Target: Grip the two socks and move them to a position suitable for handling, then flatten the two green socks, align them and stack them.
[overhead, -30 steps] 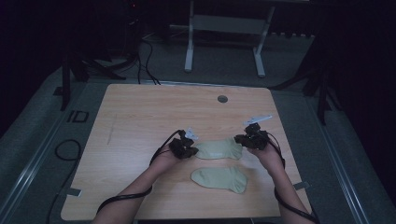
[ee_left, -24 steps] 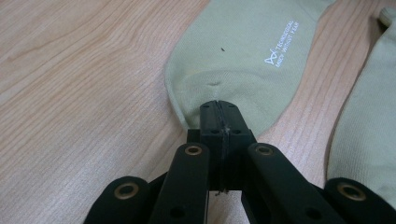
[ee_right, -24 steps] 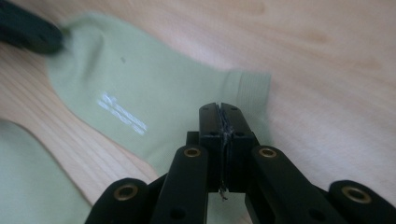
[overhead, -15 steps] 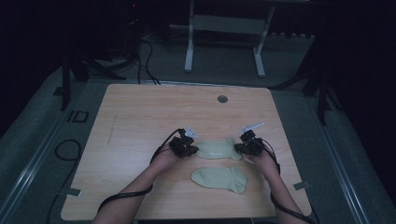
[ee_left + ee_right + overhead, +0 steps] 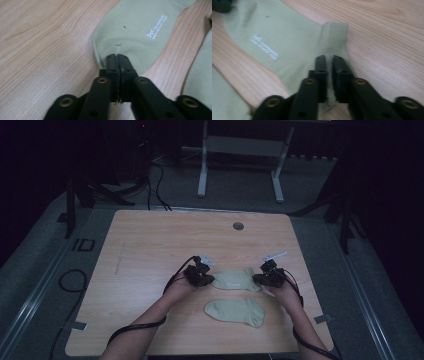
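The right gripper (image 5: 261, 278) has come in from the right since a second ago and now sits at the cuff end of the far sock (image 5: 235, 279), while the left gripper (image 5: 206, 279) stays at the toe end of it. The far sock is pale olive green, lies flat on the wooden table (image 5: 150, 250) and stretches between the two sets of jaws. In the left gripper view the jaws are clenched on the rounded toe edge of this sock (image 5: 140, 30), the fabric puckering just ahead of the tips. In the right gripper view the jaws stand almost closed over the ribbed cuff (image 5: 334, 37), a thin gap between them with fabric in it. A small white logo with tiny lettering (image 5: 157, 27) is printed on the sole, too small to read. The near sock (image 5: 235, 311), the same colour, lies flat just on the person's side of the grippers, apart from both.
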### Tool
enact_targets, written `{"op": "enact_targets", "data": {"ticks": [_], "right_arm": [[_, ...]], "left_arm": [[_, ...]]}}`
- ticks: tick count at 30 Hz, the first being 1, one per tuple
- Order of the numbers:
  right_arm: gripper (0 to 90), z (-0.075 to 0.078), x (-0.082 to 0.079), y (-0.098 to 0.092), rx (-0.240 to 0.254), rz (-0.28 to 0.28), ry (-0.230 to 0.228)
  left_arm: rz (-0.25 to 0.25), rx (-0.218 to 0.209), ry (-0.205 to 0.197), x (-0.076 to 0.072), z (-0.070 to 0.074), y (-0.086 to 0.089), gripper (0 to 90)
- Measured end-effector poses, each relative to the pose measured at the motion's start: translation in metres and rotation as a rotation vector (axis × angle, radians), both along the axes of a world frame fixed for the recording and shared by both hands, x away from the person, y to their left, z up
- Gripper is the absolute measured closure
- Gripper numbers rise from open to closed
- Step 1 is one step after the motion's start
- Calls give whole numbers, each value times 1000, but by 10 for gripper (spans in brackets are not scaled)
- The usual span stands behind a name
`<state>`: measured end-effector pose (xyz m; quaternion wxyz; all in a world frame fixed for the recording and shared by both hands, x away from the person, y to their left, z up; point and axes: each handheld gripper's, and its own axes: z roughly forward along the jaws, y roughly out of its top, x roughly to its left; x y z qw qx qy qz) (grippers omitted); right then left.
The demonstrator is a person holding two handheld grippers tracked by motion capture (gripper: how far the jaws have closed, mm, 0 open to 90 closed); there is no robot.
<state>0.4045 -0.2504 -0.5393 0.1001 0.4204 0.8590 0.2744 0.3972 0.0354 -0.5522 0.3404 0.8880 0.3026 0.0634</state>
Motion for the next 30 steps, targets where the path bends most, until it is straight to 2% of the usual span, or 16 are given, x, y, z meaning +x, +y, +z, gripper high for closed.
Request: {"op": "enact_targets", "data": {"ticks": [1, 2, 3, 5, 7, 8, 10, 12, 20, 24, 26, 30], "right_arm": [[780, 0, 0, 0, 0, 0, 0], [748, 1, -1, 1, 8, 11, -1], [596, 6, -4, 2, 28, 42, -16], [524, 11, -7, 3, 39, 49, -30], [444, 16, -11, 2, 54, 40, -47], [440, 18, -13, 2, 59, 45, -49], [422, 21, -16, 0, 79, 46, -8], [418, 24, -21, -2, 93, 50, -11], [450, 27, -44, -7, 70, 55, -21], [482, 25, -55, -9, 61, 58, -15], [485, 23, -62, -10, 48, 71, -12], [485, 18, -74, -15, 44, 68, 1]], "left_arm": [[0, 0, 0, 0, 0, 0, 766], [-9, -29, -9, -3, 6, 1, 766], [-20, -26, -9, -5, 9, 1, 602], [-24, -26, -9, -10, 14, 2, 528], [-27, -41, -14, -14, 18, 6, 499], [-20, -41, -20, -17, 21, 8, 499], [-9, -60, -12, -21, 24, 14, 497], [0, -58, -17, -26, 26, 18, 493], [4, -44, 3, -45, 27, 28, 461], [1, -9, 14, -55, 25, 28, 436], [8, -8, 17, -61, 25, 28, 436], [27, 2, -4, -76, 26, 28, 437]]}}
